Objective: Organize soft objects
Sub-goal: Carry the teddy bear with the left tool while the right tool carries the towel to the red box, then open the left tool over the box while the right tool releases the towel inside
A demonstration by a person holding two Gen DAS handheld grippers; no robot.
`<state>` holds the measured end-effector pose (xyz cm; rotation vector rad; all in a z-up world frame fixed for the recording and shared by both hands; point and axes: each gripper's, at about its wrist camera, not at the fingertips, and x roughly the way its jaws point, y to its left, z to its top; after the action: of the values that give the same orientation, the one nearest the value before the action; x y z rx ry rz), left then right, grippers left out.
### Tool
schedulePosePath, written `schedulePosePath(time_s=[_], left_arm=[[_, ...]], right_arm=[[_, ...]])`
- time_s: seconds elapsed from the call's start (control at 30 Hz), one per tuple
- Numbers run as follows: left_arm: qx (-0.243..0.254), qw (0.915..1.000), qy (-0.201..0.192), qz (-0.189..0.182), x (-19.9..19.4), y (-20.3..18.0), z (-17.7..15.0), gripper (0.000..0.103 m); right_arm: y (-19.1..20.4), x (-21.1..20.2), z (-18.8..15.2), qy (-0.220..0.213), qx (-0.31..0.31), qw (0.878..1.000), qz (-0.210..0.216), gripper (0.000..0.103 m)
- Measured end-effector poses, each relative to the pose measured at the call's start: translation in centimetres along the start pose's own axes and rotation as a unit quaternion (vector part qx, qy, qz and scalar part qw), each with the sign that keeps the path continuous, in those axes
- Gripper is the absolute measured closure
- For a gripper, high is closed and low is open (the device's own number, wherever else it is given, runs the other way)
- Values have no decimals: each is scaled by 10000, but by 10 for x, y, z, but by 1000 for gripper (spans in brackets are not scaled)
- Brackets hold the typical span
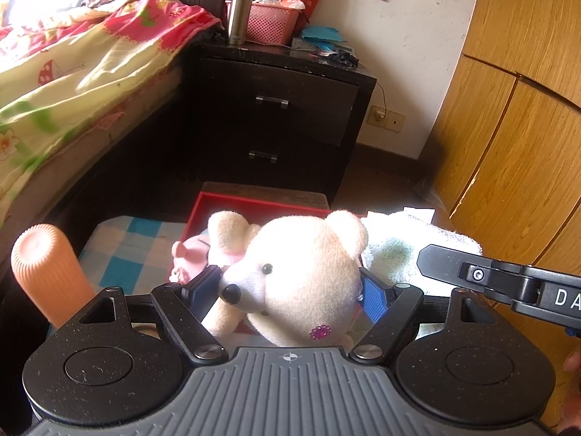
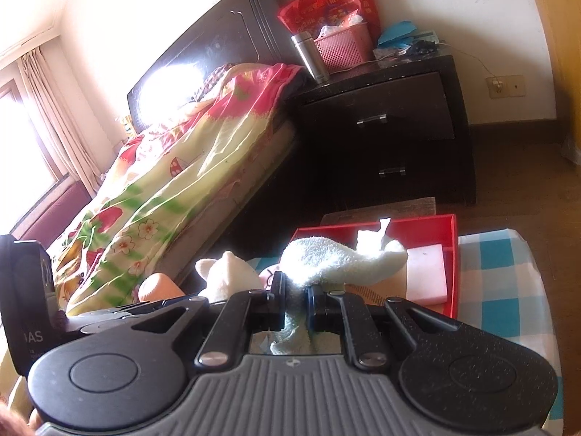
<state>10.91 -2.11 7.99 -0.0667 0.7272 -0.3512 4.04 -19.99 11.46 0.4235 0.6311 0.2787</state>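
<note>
Left tool (image 1: 290,287) clamps the teddy bear (image 1: 301,272)'s head above the worktop (image 1: 120,250); right tool (image 2: 295,309) pinches the white towel (image 2: 337,258) before the red box (image 2: 450,250); lower each item fully inside the box before releasing either grip.

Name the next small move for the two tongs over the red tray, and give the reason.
Probably carry the white teddy bear forward and release it into the red tray. The left tongs grip its head, while the right tongs are shut on the white towel, which already drapes over the tray. The tray lies just ahead with room showing.
</note>
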Motion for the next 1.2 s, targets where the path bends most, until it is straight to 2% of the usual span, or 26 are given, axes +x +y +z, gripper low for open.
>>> schedulePosePath(time_s=[0.53, 0.73, 0.87, 1.2], left_arm=[[201, 9997, -105, 79, 46, -12, 31, 26], [258, 9995, 68, 146, 80, -13, 38, 26], [372, 9988, 192, 259, 101, -15, 38, 26], [345, 9963, 553, 554, 132, -6, 28, 19]], right_arm=[[-16, 36, 34, -291, -141, 9993, -211, 103], [-33, 63, 38, -229, -7, 9995, -222, 103], [-49, 79, 38, -213, 47, 9990, -393, 103], [-88, 120, 22, 249, 304, 9955, -864, 103]])
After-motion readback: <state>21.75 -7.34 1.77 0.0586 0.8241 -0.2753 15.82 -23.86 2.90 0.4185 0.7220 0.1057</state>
